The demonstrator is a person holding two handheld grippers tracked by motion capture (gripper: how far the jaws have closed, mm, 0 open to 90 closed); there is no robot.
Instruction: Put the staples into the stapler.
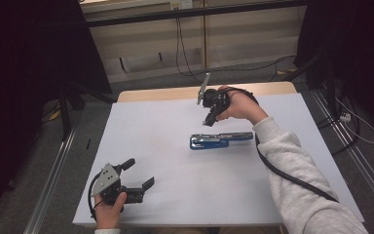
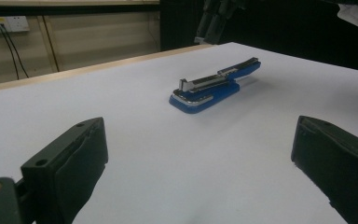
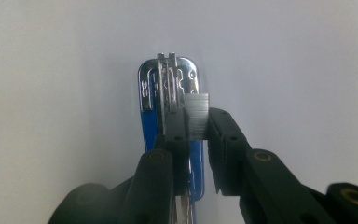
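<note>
A blue stapler lies opened on the white table, its chrome staple channel facing up; it also shows ahead in the left gripper view. My right gripper hovers just behind it, pointing down. In the right gripper view it is shut on a small strip of staples, held right above the stapler's chrome front end. My left gripper rests near the table's front left corner, open and empty, jaws wide apart, pointing toward the stapler.
A wooden table edge runs along the far side. Cables hang down the back wall to the floor, and a wall socket sits there. Metal floor rails flank the table. The right gripper's black cable trails along the sleeve.
</note>
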